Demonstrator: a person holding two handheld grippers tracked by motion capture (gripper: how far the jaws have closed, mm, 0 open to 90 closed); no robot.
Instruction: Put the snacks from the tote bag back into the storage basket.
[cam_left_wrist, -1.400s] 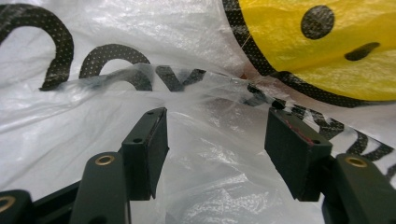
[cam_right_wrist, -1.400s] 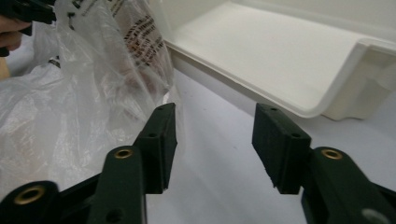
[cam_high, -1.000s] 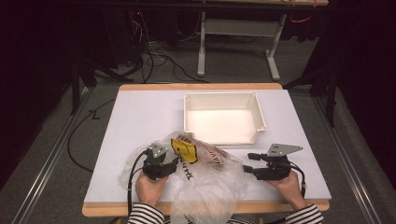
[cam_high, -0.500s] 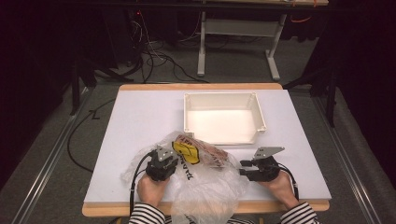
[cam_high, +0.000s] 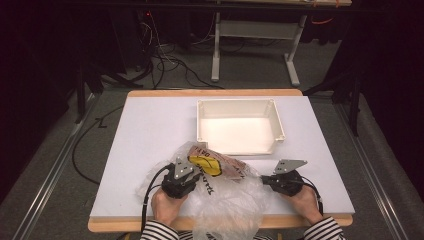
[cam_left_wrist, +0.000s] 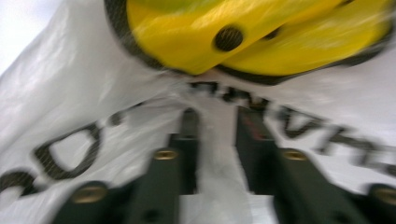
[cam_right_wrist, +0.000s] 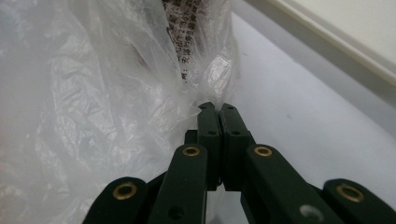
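Observation:
A crumpled clear plastic bag with black lettering lies at the table's front middle. Inside it are a yellow object and a brownish printed packet. My left gripper is at the bag's left side. In the left gripper view its jaws stand narrowly apart with bag film bunched between them, just below the yellow object. My right gripper is at the bag's right edge. Its jaws are pressed together, pinching the film at their tips, under the packet.
An empty white tray stands behind the bag at the table's middle right, and its rim also shows in the right gripper view. Bare white tabletop lies to the left. Cables and a desk frame are on the floor beyond.
My right gripper has moved left onto the bag's right edge. The left gripper has stayed at the bag's left side.

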